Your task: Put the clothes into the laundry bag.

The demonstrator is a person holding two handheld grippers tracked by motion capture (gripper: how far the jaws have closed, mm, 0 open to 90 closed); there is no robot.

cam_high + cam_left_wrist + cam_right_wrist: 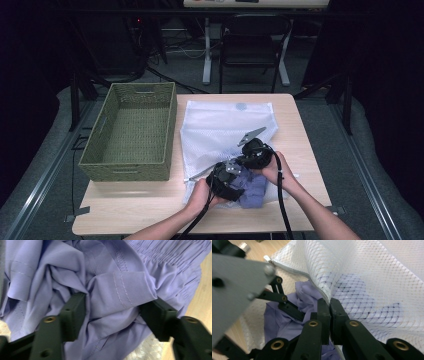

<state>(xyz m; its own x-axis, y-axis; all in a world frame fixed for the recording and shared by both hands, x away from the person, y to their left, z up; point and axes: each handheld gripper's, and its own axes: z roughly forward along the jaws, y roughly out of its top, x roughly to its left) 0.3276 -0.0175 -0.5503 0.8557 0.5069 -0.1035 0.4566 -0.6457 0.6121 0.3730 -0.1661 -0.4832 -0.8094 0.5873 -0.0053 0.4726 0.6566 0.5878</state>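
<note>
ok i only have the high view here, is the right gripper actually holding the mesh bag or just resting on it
Observer: Holding it. In the right gripper view the right gripper has its jaws shut on the zippered edge of the mesh bag, lifting it.
Operator: and the left one, has it got the purple cloth
Observer: The left gripper has a fold of the purple garment between its jaws, which stand apart; whether they press it I cannot tell.
Operator: is the cloth inside the bag yet
Observer: Partly: some purple shows through the mesh, and the rest bunches at the opening.
</note>
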